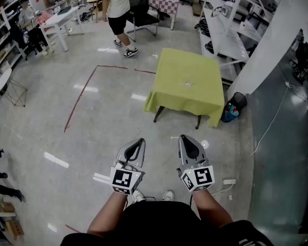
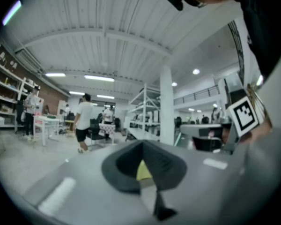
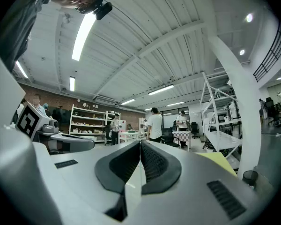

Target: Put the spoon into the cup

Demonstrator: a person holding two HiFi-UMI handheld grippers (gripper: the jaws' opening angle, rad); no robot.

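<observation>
A table with a yellow-green cloth (image 1: 190, 86) stands a few steps ahead of me. Something small and pale (image 1: 187, 83) lies near its middle; it is too small to tell cup from spoon. Both grippers are held close to my body, well short of the table. My left gripper (image 1: 140, 142) has its jaws together and holds nothing. In the left gripper view the left gripper (image 2: 142, 145) is shut, and a bit of the yellow cloth (image 2: 143, 171) shows behind the pads. My right gripper (image 1: 185, 139) is likewise shut and empty. The right gripper view shows the right gripper (image 3: 140, 143) and the cloth's corner (image 3: 220, 161).
A person (image 1: 118, 9) walks at the back beside a black chair (image 1: 142, 8). White shelving (image 1: 228, 19) and a white pillar (image 1: 277, 40) stand to the right of the table, with a black bin (image 1: 238, 100) at its corner. Red tape lines (image 1: 79, 99) mark the floor.
</observation>
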